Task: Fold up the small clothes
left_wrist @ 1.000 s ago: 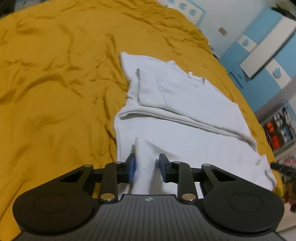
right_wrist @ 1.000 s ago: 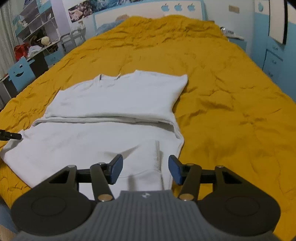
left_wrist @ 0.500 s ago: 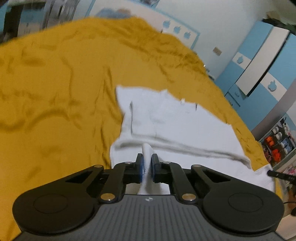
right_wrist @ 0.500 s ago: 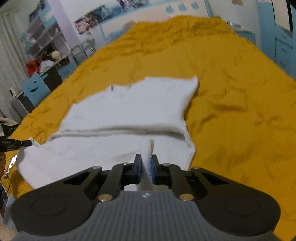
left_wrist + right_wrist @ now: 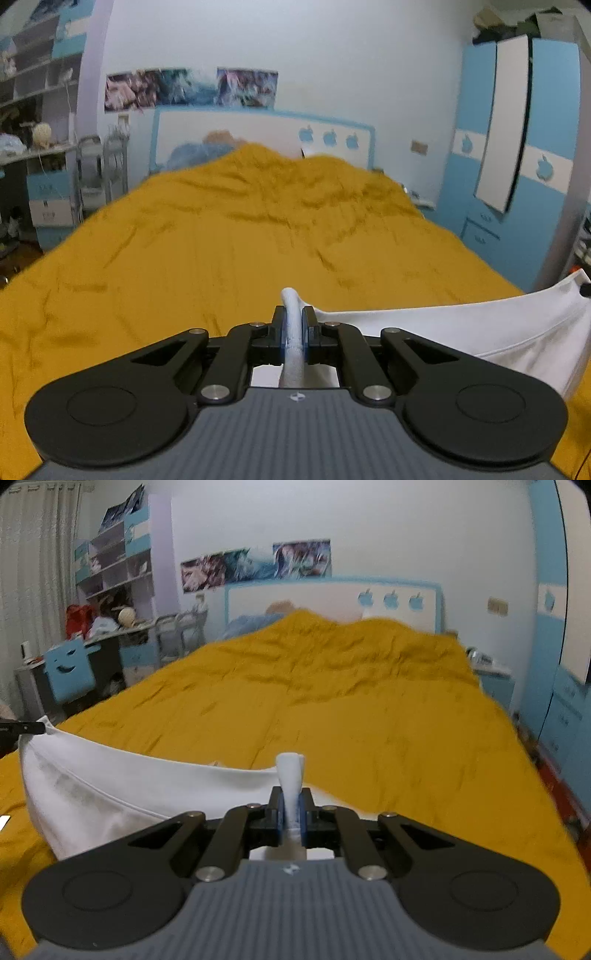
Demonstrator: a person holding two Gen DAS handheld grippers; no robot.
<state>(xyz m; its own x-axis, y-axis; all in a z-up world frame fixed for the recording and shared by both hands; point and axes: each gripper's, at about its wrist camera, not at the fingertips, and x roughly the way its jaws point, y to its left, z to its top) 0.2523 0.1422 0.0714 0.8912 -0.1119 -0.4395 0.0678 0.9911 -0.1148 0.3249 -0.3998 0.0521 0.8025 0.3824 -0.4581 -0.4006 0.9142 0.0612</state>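
Left wrist view: my left gripper (image 5: 294, 325) is clamped on one white garment (image 5: 480, 332), which hangs off to the right above the one yellow bedspread (image 5: 221, 251).

Right wrist view: my right gripper (image 5: 291, 808) pinches that same garment (image 5: 110, 794), which stretches away to the left; three apple shapes mark the headboard (image 5: 332, 602).

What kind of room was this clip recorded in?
Most likely a child's bedroom. A large bed with a mustard-yellow cover fills both views, backed by a blue-and-white headboard with apple cutouts; a matching wardrobe and cluttered shelves stand at the sides.
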